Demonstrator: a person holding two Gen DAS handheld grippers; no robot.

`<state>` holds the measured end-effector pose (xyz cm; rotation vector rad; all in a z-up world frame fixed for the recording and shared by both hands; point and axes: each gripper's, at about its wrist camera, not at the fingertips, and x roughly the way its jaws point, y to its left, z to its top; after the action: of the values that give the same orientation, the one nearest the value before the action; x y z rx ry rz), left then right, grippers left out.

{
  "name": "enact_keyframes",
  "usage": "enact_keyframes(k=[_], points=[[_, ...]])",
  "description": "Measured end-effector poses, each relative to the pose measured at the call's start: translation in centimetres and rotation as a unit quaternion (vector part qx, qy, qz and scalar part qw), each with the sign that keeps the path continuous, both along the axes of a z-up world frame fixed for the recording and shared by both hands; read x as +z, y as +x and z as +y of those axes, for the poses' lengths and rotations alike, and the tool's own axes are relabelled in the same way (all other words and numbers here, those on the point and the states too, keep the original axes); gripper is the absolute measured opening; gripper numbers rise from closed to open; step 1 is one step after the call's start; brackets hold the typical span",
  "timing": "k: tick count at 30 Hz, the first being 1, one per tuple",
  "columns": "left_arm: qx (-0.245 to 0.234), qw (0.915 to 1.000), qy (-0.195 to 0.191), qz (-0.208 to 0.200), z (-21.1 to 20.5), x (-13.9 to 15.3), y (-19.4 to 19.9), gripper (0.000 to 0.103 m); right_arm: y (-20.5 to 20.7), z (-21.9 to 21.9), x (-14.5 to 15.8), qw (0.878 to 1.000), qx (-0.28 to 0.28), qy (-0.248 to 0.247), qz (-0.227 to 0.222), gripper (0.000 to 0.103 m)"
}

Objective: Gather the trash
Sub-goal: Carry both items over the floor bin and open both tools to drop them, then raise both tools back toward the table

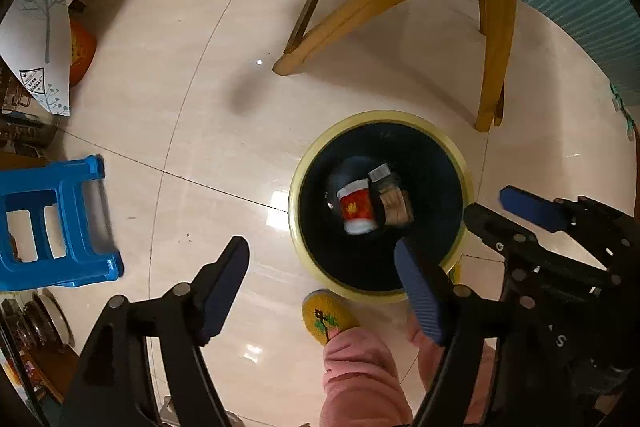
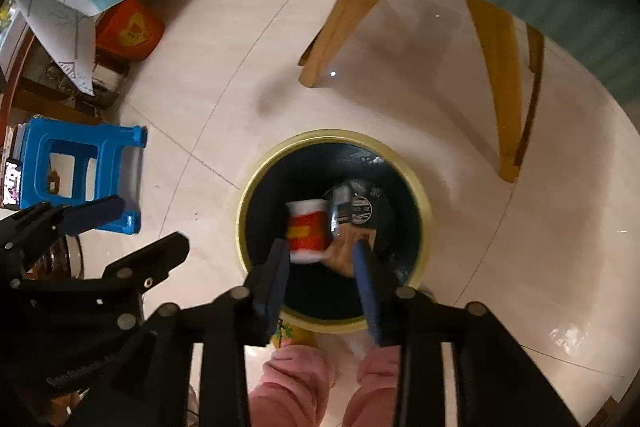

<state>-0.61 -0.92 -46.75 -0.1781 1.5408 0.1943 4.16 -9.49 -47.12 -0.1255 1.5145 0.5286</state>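
A round dark bin with a yellow rim (image 1: 298, 187) (image 2: 242, 211) stands on the tiled floor below both grippers. Inside lie a red and white paper cup (image 1: 356, 211) (image 2: 306, 231), a brown paper piece (image 1: 396, 207) (image 2: 344, 251) and dark wrappers (image 2: 356, 207). My left gripper (image 1: 320, 259) is open and empty, over the bin's left rim. My right gripper (image 2: 322, 259) is open and empty, right above the bin's near side; it also shows in the left wrist view (image 1: 492, 215).
A blue plastic stool (image 1: 52, 223) (image 2: 80, 171) stands to the left. Wooden chair legs (image 1: 360, 15) (image 2: 500, 75) stand beyond the bin under a teal cloth. The person's pink trouser legs and yellow slipper (image 1: 328, 315) are just in front of the bin.
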Motion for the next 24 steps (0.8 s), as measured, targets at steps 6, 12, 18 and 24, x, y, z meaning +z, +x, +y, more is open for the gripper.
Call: enact_keyframes(k=[6,12,18,24], points=[[0.003,0.9999,0.004,-0.016,0.6,1.7,0.0,0.082,-0.1,-0.6,0.7,1.000,-0.006,-0.014,-0.019,0.039],[0.010,0.9993,0.002,-0.035,0.9,6.1,-0.6,0.082,-0.9,-0.9,3.4,0.999,0.000,-0.028,-0.044,0.039],[0.010,0.9975,0.003,-0.070,0.9,13.5,-1.4,0.082,-1.8,-1.9,9.5,0.998,-0.010,-0.026,-0.064,0.039],[0.007,0.9925,0.000,-0.122,1.3,23.4,-2.0,0.082,-2.6,-2.8,18.4,0.995,-0.006,-0.012,-0.101,0.039]])
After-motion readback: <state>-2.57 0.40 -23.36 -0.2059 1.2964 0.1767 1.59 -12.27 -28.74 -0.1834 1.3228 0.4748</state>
